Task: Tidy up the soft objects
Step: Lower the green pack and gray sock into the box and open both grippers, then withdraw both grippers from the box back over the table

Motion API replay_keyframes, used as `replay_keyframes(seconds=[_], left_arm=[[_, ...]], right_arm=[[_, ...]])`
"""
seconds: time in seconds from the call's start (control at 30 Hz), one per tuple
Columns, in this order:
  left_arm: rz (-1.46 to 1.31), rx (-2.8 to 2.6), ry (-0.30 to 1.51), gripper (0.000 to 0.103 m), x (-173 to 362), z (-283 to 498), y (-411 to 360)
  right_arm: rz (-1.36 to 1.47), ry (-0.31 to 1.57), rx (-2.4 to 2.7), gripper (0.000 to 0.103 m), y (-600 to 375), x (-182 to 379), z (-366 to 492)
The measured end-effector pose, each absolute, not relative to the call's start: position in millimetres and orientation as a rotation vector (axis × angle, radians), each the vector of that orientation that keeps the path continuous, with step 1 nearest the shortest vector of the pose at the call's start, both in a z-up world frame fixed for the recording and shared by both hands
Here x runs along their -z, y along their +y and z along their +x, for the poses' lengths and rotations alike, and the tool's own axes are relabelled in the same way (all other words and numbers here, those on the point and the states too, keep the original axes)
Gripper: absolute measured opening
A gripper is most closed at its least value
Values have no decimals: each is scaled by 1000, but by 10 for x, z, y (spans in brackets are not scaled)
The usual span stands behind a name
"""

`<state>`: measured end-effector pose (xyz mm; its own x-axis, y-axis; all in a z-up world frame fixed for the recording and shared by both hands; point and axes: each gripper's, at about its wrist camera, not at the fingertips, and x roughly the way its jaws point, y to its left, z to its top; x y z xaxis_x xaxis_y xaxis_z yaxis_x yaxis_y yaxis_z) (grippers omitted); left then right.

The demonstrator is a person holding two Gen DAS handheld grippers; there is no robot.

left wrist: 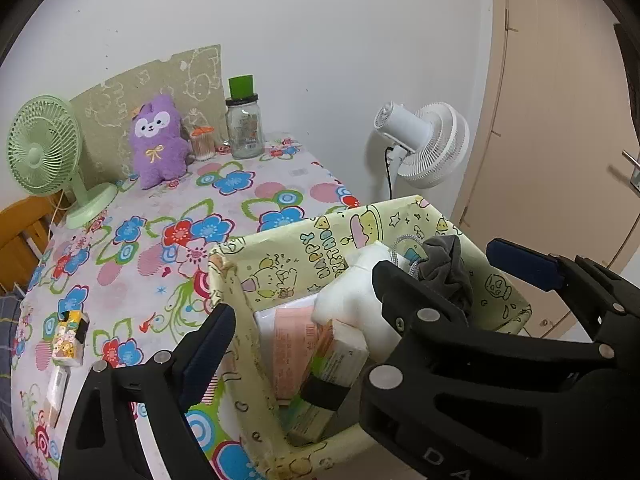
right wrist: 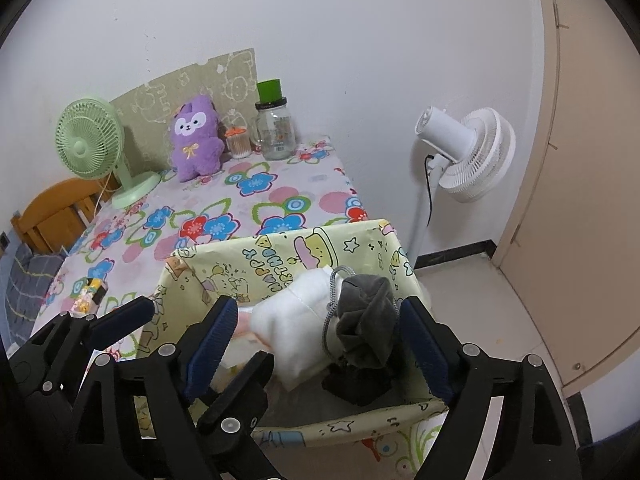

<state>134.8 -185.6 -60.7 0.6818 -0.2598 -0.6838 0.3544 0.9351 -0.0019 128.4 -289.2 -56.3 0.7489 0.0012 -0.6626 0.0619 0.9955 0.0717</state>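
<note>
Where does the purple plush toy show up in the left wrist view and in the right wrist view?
Left wrist view: purple plush toy upper left, at the table's far edge, right of the green fan.
Right wrist view: purple plush toy upper left of centre, again at the far edge.
Shared landmark: the glass jar with the green cap, to its right.

A lived-in room of a home is showing here, most likely a bedroom or small living space. A table (right wrist: 280,196) wearing a bright flower-print cloth is standing against a plain white wall. A purple plush toy (right wrist: 196,138) is sitting at its back beside a green desk fan (right wrist: 90,144), a glass jar (right wrist: 275,128) with a green cap and a pot of cotton swabs (right wrist: 238,142). A white standing fan (right wrist: 468,156) is facing a beige door (right wrist: 592,160), and a wooden chair (right wrist: 56,212) is waiting at the left edge.
</note>
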Motion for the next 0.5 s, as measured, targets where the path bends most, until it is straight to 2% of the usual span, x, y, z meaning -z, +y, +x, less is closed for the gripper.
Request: replay_keyframes(seconds=[0.5], left_arm=[[145,302,676,97,345,1170,-1519]], right_arm=[[84,656,36,92,-2579,301,1091]])
